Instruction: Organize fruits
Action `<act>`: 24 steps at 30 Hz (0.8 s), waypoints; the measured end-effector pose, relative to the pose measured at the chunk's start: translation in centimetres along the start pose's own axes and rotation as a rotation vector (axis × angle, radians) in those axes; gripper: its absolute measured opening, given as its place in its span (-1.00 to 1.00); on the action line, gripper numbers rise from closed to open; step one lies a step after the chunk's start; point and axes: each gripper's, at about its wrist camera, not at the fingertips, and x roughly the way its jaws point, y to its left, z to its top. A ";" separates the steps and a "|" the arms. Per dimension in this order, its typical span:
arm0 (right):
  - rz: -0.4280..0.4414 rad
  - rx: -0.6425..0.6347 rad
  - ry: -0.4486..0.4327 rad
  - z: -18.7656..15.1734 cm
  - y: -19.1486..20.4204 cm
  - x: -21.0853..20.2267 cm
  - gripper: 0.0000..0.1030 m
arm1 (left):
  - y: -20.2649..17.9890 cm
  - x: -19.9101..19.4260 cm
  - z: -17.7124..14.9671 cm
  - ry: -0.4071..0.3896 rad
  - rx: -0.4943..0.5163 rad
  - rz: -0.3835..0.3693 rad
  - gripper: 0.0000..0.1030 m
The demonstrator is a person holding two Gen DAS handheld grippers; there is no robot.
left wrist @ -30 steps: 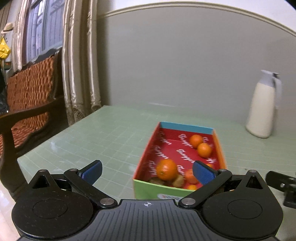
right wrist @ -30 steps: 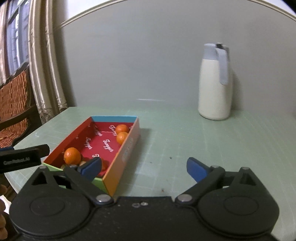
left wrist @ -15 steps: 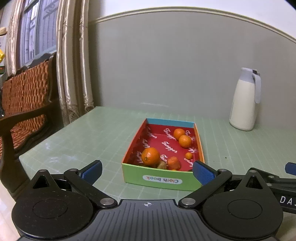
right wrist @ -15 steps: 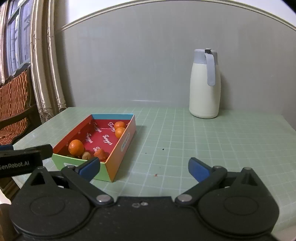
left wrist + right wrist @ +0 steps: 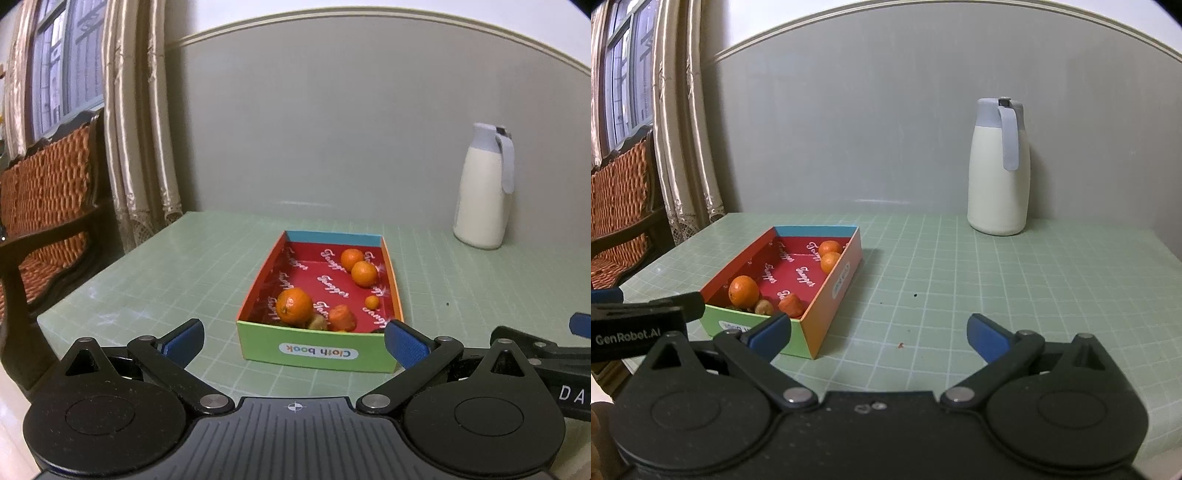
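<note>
On the green table (image 5: 997, 295), both grippers (image 5: 293, 338) (image 5: 879, 332) gape empty before the fruit box (image 5: 317, 354).

Orange fruits (image 5: 294, 306) in red-lined, green-fronted box (image 5: 317, 352), pale green gridded table (image 5: 1015, 280), cream jug (image 5: 998, 192), blue-tipped black tongs (image 5: 294, 339)

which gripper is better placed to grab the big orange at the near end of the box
Left, probably. The left gripper faces the box head-on, open, with the big orange just beyond its fingers. The right gripper, also open, points at bare table beside the box.
</note>
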 end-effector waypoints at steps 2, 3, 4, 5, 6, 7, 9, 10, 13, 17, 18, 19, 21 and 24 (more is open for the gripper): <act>0.000 -0.002 -0.001 0.0 0.0 0.0 0.98 | -0.1 0.1 0.0 0.010 -0.001 -0.006 1.00; 0.000 -0.005 -0.001 0.0 0.0 0.0 0.98 | 0.0 0.1 -0.1 0.014 -0.005 -0.014 1.00; 0.000 -0.005 -0.001 0.0 0.0 0.0 0.98 | 0.1 0.2 -0.1 0.014 -0.012 -0.021 1.00; 0.001 -0.004 -0.002 0.0 0.0 0.0 0.98 | 0.2 0.2 -0.1 0.014 -0.017 -0.026 1.00; 0.003 -0.004 -0.001 0.0 0.0 0.0 0.98 | 0.2 0.2 -0.1 0.012 -0.021 -0.029 1.00; 0.004 -0.004 0.000 0.0 0.0 0.0 0.98 | 0.3 0.2 -0.1 0.006 -0.025 -0.034 1.00; 0.003 -0.005 0.000 -0.1 0.0 0.1 0.98 | 0.4 0.1 -0.2 -0.005 -0.033 -0.028 1.00; 0.004 -0.005 0.000 -0.1 0.0 0.1 0.98 | 0.5 0.1 -0.1 -0.006 -0.035 -0.025 1.00; 0.008 -0.009 0.001 -0.1 0.1 0.2 0.98 | 0.5 0.2 -0.1 0.001 -0.037 -0.026 1.00; 0.009 -0.014 0.001 -0.1 0.2 0.3 0.98 | 0.5 0.5 -0.2 0.012 -0.033 -0.026 1.00; 0.009 -0.015 0.002 -0.1 0.2 0.3 0.98 | 0.5 0.5 -0.1 0.014 -0.034 -0.028 1.00; 0.009 -0.013 0.003 -0.1 0.3 0.3 0.98 | 0.6 0.6 -0.1 0.018 -0.036 -0.031 1.00; 0.010 -0.012 0.003 -0.1 0.3 0.3 0.98 | 0.6 0.8 -0.1 0.028 -0.042 -0.039 1.00; 0.009 -0.011 0.003 -0.1 0.3 0.3 0.98 | 0.7 1.0 -0.1 0.037 -0.051 -0.051 1.00</act>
